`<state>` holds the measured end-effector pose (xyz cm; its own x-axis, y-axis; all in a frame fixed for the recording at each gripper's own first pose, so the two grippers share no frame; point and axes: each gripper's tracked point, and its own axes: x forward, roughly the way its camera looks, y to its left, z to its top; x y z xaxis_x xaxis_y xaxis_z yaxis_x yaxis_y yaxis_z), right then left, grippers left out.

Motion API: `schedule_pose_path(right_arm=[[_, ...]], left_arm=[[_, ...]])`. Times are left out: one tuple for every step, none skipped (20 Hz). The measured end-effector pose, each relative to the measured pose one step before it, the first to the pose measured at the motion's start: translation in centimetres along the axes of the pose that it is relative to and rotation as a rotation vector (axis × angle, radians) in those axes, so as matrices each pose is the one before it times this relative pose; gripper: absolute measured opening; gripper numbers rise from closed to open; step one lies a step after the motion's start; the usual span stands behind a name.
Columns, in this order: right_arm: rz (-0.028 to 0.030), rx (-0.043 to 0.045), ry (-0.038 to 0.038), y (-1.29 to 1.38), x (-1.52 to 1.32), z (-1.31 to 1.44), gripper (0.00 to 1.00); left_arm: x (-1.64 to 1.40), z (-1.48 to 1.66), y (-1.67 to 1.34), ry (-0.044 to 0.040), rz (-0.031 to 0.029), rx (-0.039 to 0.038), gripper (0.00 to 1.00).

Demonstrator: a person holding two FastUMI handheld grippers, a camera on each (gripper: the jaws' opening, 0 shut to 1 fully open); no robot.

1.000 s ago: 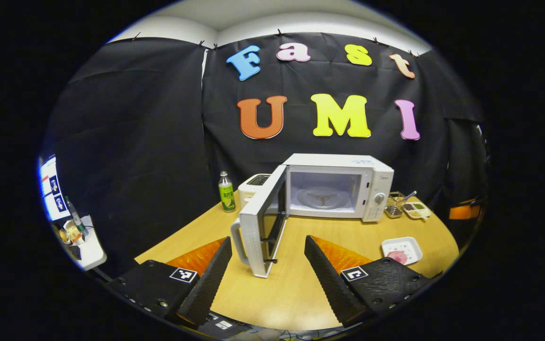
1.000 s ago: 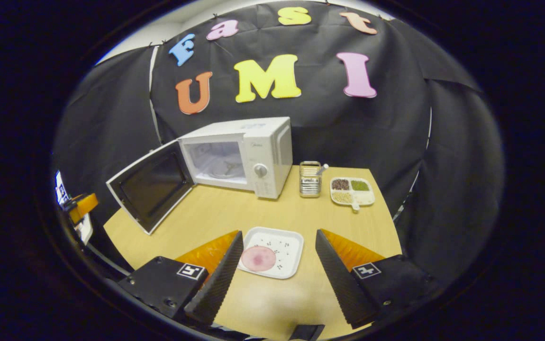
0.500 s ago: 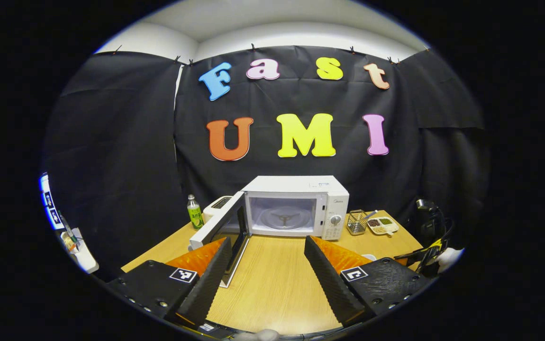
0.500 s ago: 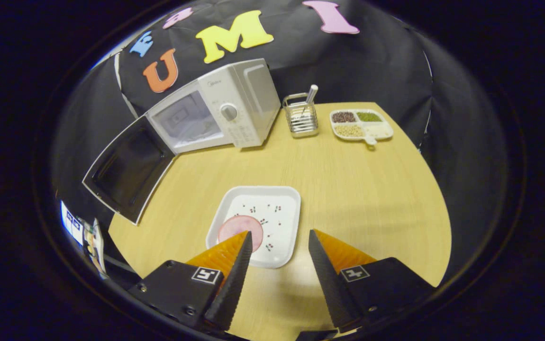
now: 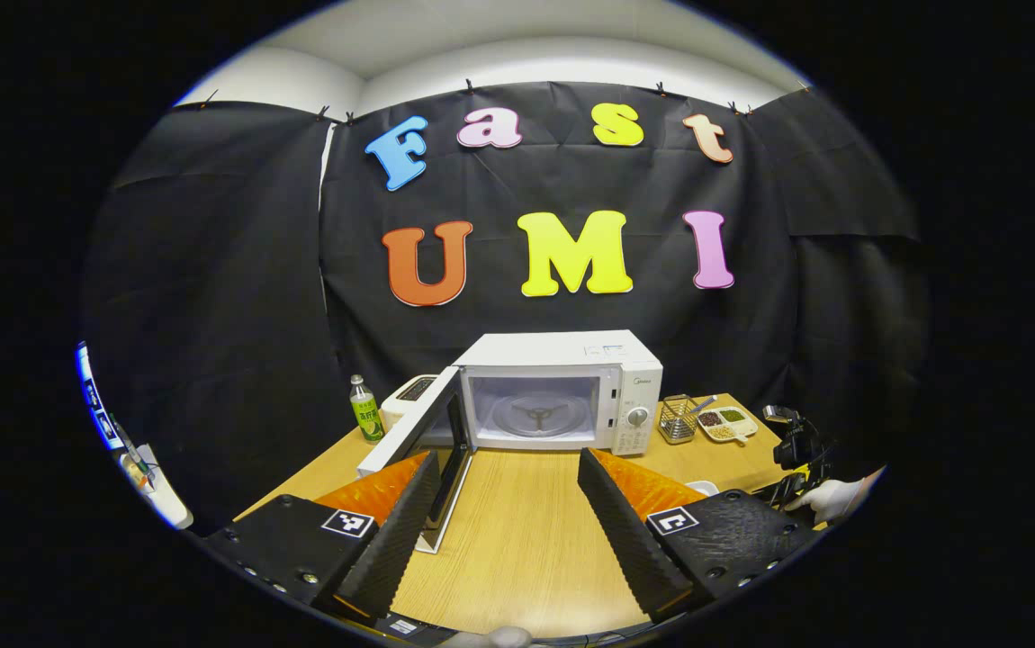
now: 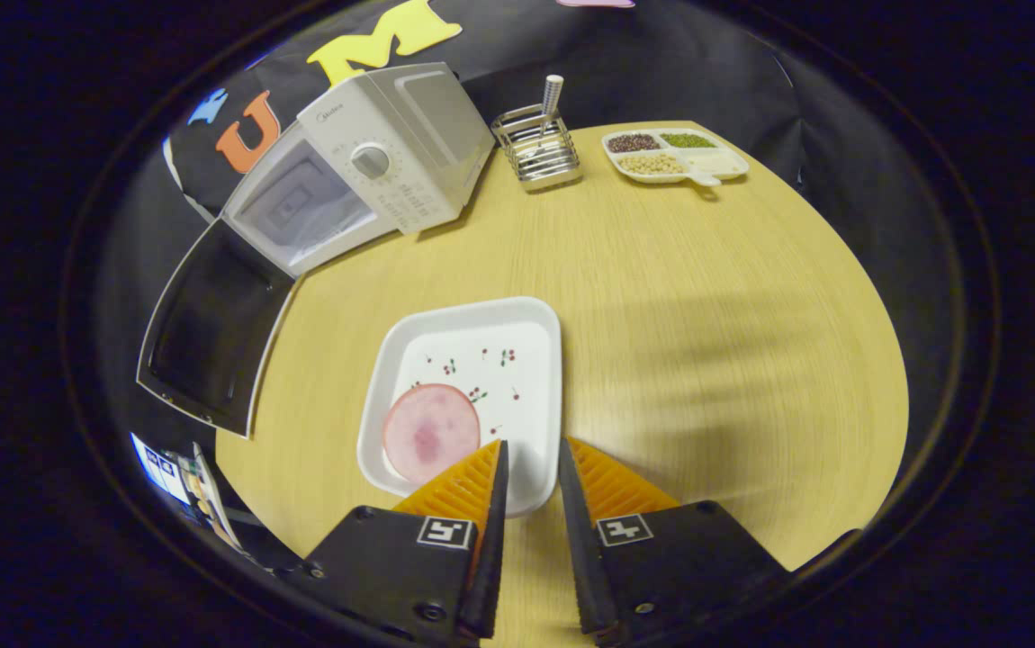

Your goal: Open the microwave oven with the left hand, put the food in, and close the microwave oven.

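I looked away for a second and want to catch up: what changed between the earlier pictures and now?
The right tool came down to the near rim of the white tray and narrowed its fingers around that edge; a firm grip is unclear. The left tool drew back from the microwave door, fingers wide. The door stayed open, and the pink slice stayed on the tray.

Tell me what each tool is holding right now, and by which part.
The left tool holds nothing. The right tool straddles the near rim of the white plate; whether it grips cannot be told.
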<state>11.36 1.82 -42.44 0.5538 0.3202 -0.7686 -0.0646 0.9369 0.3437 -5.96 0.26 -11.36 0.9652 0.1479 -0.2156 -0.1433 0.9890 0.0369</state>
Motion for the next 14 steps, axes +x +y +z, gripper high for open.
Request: schedule_pose_path(right_arm=[[-0.02469,-0.01395,0.01891,-0.283,0.104,-0.352,0.2],[-0.02356,-0.00512,0.00518,-0.193,-0.142,0.762,0.23],[-0.01286,-0.01127,0.01205,-0.177,0.315,-0.644,0.16],[-0.01744,0.00002,0.01369,0.042,-0.084,-0.072,0.15],[-0.02507,0.0005,0.00699,-0.09,0.023,0.044,0.15],[-0.01709,-0.01817,0.01075,-0.008,0.041,0.091,0.12],[-0.01091,-0.0281,0.00713,-0.079,0.136,0.115,0.11],[-0.00681,-0.01254,0.00753,-0.083,0.105,0.166,0.1],[-0.00725,-0.00172,0.00702,0.084,0.136,0.055,0.1],[-0.00494,-0.00208,0.00532,-0.076,-0.017,0.04,0.1],[-0.00778,0.00619,0.00296,0.011,-0.011,0.003,0.1],[-0.01313,0.01425,0.00387,0.036,0.129,0.008,0.09],[-0.0136,-0.00428,-0.00455,-0.041,-0.187,0.07,0.08],[-0.00943,-0.0033,-0.00379,-0.026,0.012,-0.037,0.06]], left_arm=[[0.399,0.006,0.351,0.00462,0.00137,-0.0013,0.94],[0.364,0.057,0.31,0.00283,-0.00028,-0.002,0.94],[0.266,0.024,0.202,0.00198,-0.00213,-0.00261,0.94],[0.271,0.069,-0.038,-0.00437,-0.0069,0.00019,0.94],[0.268,0.047,-0.037,-0.0017,-0.00566,0.00212,0.94],[0.315,-0.032,-0.172,0.00067,-0.01131,0.00263,0.94],[0.235,-0.12,-0.18,0.00201,-0.01184,0.00089,0.94],[0.26,-0.137,-0.217,0.00114,-0.01635,-0.00348,0.95],[0.163,-0.082,-0.309,0.0018,-0.01585,-0.00167,0.94],[0.19,-0.043,-0.089,0.00147,-0.01162,0.00115,0.94],[0.093,-0.046,0.046,-0.00145,-0.00859,-0.00023,0.95],[0.196,0.028,0.044,-0.00487,-0.00704,-0.00251,0.94],[0.173,-0.099,0.082,0.00021,-0.0043,-0.00479,0.94],[0.111,-0.09,0.087,-0.00037,-0.00565,-0.00478,0.94]])
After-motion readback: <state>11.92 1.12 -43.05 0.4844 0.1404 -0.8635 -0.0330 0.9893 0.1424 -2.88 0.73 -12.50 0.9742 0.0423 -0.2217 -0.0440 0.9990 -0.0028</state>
